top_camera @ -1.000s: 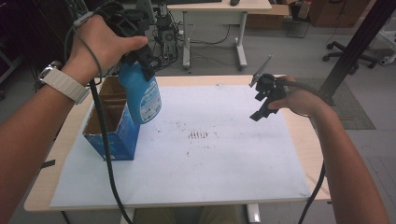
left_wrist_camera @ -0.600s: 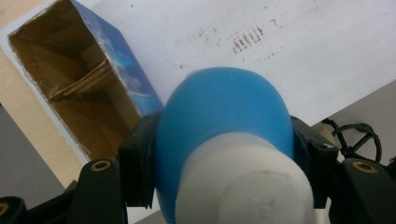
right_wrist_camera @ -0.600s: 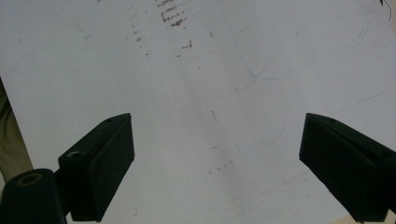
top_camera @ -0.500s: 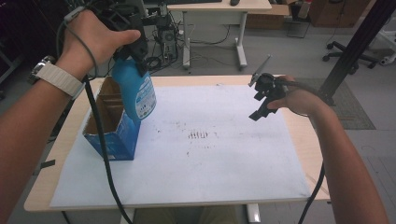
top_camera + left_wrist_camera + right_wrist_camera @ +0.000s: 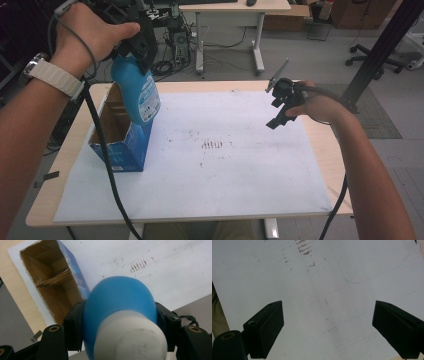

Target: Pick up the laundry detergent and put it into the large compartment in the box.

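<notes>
One blue, white-capped bottle (image 5: pixel 136 95) is clamped in the left gripper (image 5: pixel 140 45) above one box (image 5: pixel 120 135); the right gripper (image 5: pixel 281 102) is held wide, empty.

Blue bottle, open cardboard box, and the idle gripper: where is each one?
blue bottle (image 5: pixel 137 92): high view, on its labelled body.
cardboard box (image 5: pixel 122 152): high view, on its blue front wall.
right gripper (image 5: pixel 328 327): right gripper view, midway between its open jaws.

The bottle (image 5: pixel 136 92) is bright blue with a white cap (image 5: pixel 130 336) and a pale label, and the box (image 5: pixel 122 137) is blue outside, brown cardboard inside. A white sheet (image 5: pixel 215 170) flecked with brownish marks covers the light wooden tabletop (image 5: pixel 320 145); the hand-held grippers are black.
</notes>
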The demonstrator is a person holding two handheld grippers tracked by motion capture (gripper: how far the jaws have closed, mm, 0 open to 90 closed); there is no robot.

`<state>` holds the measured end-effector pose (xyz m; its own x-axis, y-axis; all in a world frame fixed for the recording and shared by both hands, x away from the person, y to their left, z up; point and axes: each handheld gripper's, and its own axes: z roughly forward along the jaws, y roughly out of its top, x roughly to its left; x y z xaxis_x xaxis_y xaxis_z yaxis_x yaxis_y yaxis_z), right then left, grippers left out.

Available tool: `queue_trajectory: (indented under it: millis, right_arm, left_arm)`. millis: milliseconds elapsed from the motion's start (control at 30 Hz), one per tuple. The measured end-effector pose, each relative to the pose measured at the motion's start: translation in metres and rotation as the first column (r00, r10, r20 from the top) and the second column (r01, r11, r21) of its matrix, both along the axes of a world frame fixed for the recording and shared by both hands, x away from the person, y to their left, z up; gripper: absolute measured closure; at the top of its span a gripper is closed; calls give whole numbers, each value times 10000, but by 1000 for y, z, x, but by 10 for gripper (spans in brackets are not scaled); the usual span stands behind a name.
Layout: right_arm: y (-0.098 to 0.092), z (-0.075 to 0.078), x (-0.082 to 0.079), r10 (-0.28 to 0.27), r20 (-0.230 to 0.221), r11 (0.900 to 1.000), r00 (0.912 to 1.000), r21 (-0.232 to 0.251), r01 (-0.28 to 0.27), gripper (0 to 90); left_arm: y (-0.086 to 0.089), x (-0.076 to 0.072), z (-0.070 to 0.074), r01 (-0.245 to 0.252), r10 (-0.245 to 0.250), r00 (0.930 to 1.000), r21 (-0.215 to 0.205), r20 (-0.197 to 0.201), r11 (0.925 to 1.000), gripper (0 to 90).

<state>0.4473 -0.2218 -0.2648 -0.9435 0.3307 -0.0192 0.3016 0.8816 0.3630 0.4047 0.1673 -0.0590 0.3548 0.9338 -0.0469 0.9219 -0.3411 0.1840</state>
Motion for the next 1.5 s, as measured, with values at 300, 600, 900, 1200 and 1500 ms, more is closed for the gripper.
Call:
queue_trajectory:
  millis: [300, 600, 900, 1200, 1500]
  right_arm:
    - [-1, 0, 0, -35, -2, 10000, 10000, -22, 35, 103]
    - [2, -1, 0, -32, -63, 10000, 10000, -70, 32, 103]
    - [3, -2, 2, 34, -22, 10000, 10000, -44, -34, 103]
    - [3, -2, 2, 33, -46, 10000, 10000, -71, -34, 103]
    - [4, -3, 3, 68, -36, 10000, 10000, -59, -69, 103]
  left_arm:
    - [15, 2, 3, -578, 578, 9983, 17, 30, 9983, 372]
    - [29, 4, 6, -1075, 1075, 9942, -43, 51, 9942, 373]
    - [41, 5, 7, -1518, 1518, 9884, -4, 55, 9884, 372]
    - [51, 6, 6, -1931, 1930, 9811, 17, 153, 9812, 373]
    - [61, 8, 4, -2351, 2349, 9718, 82, 210, 9719, 373]
